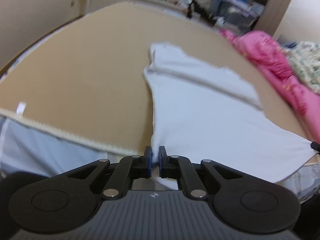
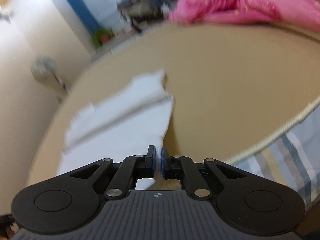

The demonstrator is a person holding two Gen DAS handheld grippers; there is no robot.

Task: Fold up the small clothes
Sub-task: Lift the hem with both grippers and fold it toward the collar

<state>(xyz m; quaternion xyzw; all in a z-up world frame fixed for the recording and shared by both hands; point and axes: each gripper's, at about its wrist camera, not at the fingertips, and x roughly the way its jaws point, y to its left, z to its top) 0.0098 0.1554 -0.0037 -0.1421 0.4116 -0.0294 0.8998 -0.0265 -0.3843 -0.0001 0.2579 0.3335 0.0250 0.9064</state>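
Mid-fold on the white garment

I've got the left gripper and right gripper each pinching a near corner; the fold over the tan mat isn't laid yet.

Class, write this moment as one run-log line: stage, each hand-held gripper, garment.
stage: fold started | left hand-held gripper: shut on white garment edge | right hand-held gripper: shut on white garment edge | garment: partly on tan board

My left wrist view looks forward and down along its fingers, close over the mat, room clutter blurred at the top. My right wrist view does likewise, tilted. Both share the white garment and pink pile — seen from opposite sides.
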